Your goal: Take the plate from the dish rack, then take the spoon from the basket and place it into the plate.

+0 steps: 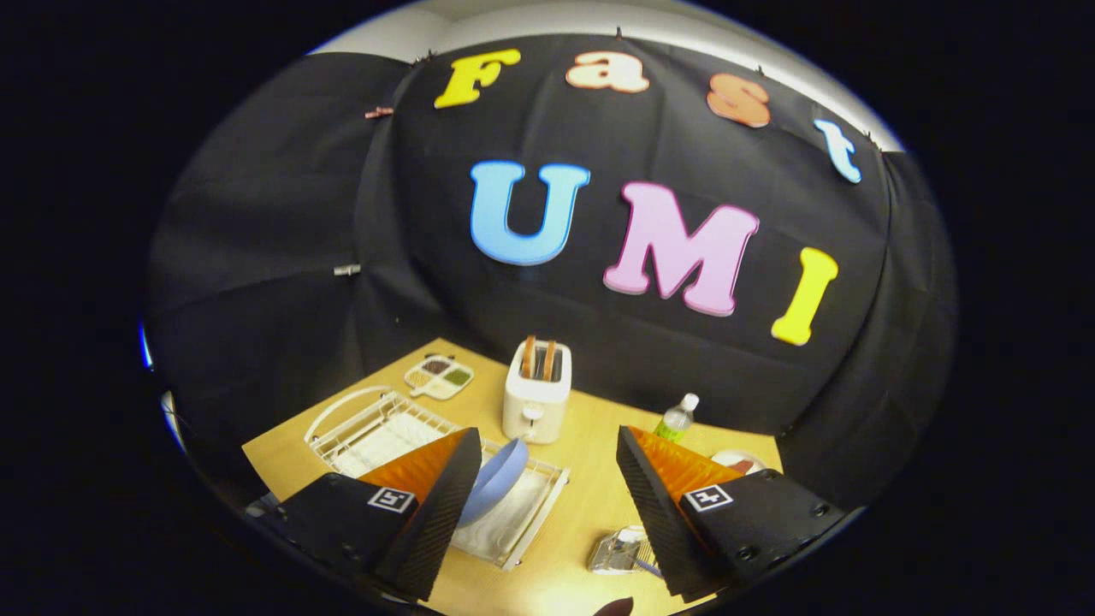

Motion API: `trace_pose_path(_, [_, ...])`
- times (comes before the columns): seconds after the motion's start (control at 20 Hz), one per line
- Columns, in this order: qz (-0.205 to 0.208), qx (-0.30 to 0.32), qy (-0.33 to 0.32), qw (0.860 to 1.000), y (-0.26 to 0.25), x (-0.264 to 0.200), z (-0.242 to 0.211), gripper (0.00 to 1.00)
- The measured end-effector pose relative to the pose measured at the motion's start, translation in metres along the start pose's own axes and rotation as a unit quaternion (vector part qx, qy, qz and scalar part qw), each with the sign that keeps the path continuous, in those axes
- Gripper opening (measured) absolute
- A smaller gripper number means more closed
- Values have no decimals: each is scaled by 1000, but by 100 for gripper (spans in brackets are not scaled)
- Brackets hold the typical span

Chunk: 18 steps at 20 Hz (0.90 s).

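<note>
Gripper (547,505) agape – round plate (494,479), wire rack (376,428)

We see a smooth, matt wooden table (590,445), a white wire dish rack (376,423), a smooth matt blue plate (494,479) standing in it, a glossy white plastic toaster (535,402), a clear plastic bottle (676,419), and ribbed, matt fingers (432,513) set wide apart
</note>
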<state>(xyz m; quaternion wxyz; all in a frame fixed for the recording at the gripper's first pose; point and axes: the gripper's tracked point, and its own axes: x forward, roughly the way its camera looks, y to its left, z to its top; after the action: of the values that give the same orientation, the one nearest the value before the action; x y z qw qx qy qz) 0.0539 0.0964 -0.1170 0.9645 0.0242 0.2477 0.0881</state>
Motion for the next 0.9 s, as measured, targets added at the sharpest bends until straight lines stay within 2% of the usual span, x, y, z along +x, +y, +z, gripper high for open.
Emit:
trace_pose_path(0.1, [3, 21, 69, 997, 10, 25, -31, 98])
trace_pose_path(0.3, [9, 70, 171, 983, 33, 70, -70, 95])
trace_pose_path(0.4, [-7, 76, 206, 976, 33, 88, -90, 94])
trace_pose_path(0.55, [-29, 82, 250, 964, 38, 116, -119, 86])
trace_pose_path(0.7, [-51, 90, 280, 954, 39, 132, -143, 63])
trace_pose_path(0.85, [-79, 114, 304, 943, 37, 139, -156, 43])
trace_pose_path(0.9, [-84, 122, 304, 941, 37, 140, -155, 39])
